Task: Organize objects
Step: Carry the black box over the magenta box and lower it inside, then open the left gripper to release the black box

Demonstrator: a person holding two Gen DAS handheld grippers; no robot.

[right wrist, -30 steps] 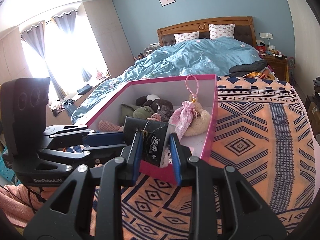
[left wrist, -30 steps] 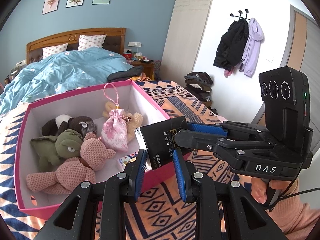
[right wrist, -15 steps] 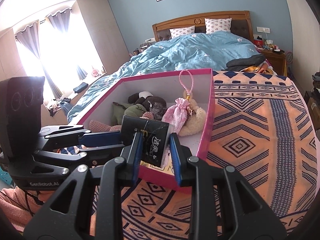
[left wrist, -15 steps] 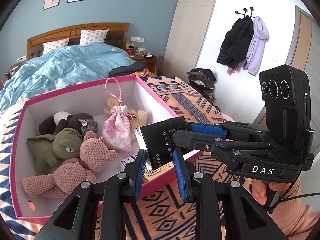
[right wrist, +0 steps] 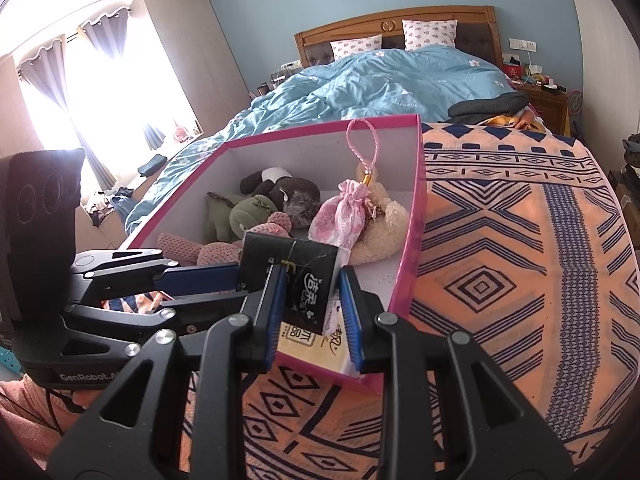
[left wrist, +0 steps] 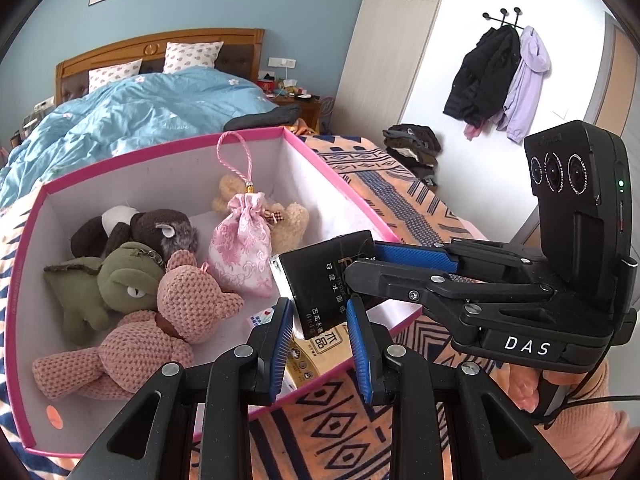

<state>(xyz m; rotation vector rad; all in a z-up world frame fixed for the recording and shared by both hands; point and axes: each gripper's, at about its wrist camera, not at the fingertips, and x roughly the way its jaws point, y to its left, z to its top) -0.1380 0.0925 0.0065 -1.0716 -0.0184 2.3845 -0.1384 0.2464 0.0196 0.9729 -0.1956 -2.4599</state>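
A black tissue pack (left wrist: 324,292) (right wrist: 296,276) hangs over the near corner of the pink box (left wrist: 160,151) (right wrist: 419,208). Both grippers are shut on it. My left gripper (left wrist: 318,312) pinches its lower end, and in the right wrist view the left gripper (right wrist: 240,276) reaches in from the left. My right gripper (right wrist: 310,280) clamps the other side, and in the left wrist view the right gripper (left wrist: 362,264) comes in from the right. Below the pack, a yellow tissue pack (left wrist: 320,350) (right wrist: 300,338) lies in the box.
The box also holds a pink knitted bear (left wrist: 160,320), a green frog plush (left wrist: 116,288), a brown plush (left wrist: 160,228), a pink pouch (left wrist: 242,248) and a cream bear (left wrist: 294,220). It sits on an orange patterned blanket (right wrist: 500,260). A blue duvet (right wrist: 380,84) lies behind it.
Both grippers have sunk a little with the black pack toward the box's near corner. The box looks larger and closer. Neither grip has changed.
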